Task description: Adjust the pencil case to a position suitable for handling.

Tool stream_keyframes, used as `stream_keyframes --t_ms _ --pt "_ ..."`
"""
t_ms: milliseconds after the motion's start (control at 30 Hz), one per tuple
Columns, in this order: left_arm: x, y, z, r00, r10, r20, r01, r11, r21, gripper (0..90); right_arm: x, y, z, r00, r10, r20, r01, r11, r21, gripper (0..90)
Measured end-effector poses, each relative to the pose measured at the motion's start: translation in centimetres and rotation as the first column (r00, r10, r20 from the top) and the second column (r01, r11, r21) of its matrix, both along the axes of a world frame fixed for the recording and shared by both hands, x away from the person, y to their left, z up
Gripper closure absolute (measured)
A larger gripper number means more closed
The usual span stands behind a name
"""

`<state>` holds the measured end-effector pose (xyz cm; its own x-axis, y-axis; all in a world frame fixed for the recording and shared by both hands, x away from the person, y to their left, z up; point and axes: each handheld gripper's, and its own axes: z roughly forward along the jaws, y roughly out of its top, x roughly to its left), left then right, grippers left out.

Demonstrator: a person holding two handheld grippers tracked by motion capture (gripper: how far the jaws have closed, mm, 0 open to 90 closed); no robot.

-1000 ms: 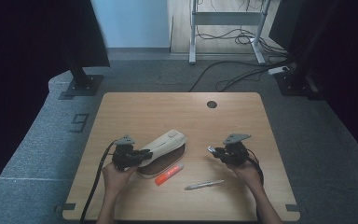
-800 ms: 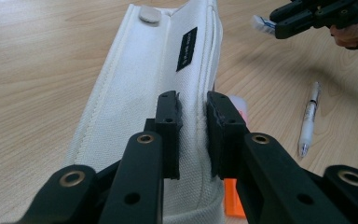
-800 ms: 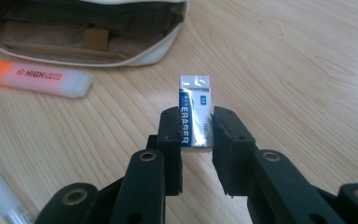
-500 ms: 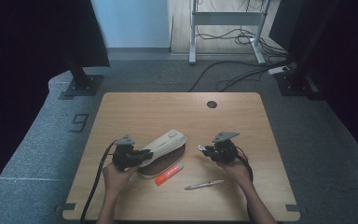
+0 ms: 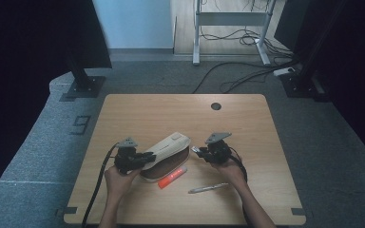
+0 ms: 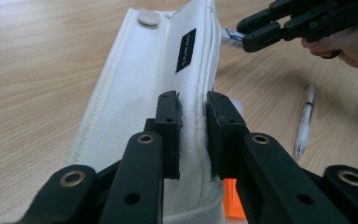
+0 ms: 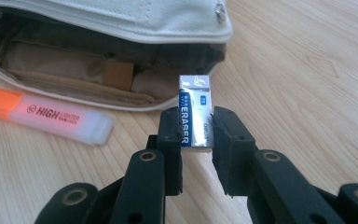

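Scene: a person at a wooden table [image 5: 247, 123] works a hand-held gripper in each hand, packing stationery into a white pencil case [image 5: 168, 148].
Left gripper [image 6: 193, 135]: jaws clamped on the raised edge of the case's flap, holding the pouch open near the table's middle.
Right gripper [image 7: 196, 140]: jaws closed on an eraser [image 7: 195, 112] in a blue-and-silver sleeve, held upright just off the case's right end, close to the opening but apart from it.
Pencil case interior [image 7: 74, 70]: brown-lined pocket faces the right gripper; no contents can be made out inside.
Waiting on the table: an orange highlighter [image 5: 172, 176] lying just in front of the case, and a pen [image 5: 208, 188] a little farther toward the person.
Step in hand: by the look of it, carrying the eraser to the mouth of the case.
Next move calls for: bringing the eraser under the lifted flap and into the lining before the jaws part, while the left gripper keeps the flap up; a release too early would likely drop it on the table beside the highlighter.
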<state>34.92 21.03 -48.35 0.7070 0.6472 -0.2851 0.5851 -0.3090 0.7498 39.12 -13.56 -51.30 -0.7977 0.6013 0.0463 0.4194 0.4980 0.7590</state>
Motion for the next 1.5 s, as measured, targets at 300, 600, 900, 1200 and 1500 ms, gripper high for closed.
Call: stream_keyframes --t_ms 300,600,900,1200,1500 --pt "0.0 0.0 0.0 1.0000 -0.002 0.001 0.002 1.0000 -0.003 75.8 0.6 2.2 -0.6 0.9997 0.025 -0.001 -0.025 1.000 -0.012 71.8" --pt "-0.1 -0.1 0.1 1.0000 -0.006 0.002 0.006 0.9999 -0.010 75.9 1.2 4.3 -0.9 0.9995 0.032 -0.003 -0.032 0.999 -0.022 71.8" --pt "-0.2 -0.2 0.1 0.9999 -0.011 0.003 0.011 0.9999 -0.011 75.8 2.1 5.4 -1.7 0.9998 0.017 -0.006 -0.018 0.999 -0.040 71.8" --pt "-0.2 -0.4 0.1 0.9997 -0.024 0.000 0.024 0.9996 -0.014 75.9 2.7 6.0 -2.2 0.9999 -0.014 0.001 0.014 0.999 -0.051 71.7" --pt "-0.2 -0.6 0.1 0.9996 -0.029 -0.002 0.029 0.9995 -0.007 75.8 3.3 6.3 -2.4 0.9997 -0.023 0.008 0.024 0.998 -0.054 71.1"
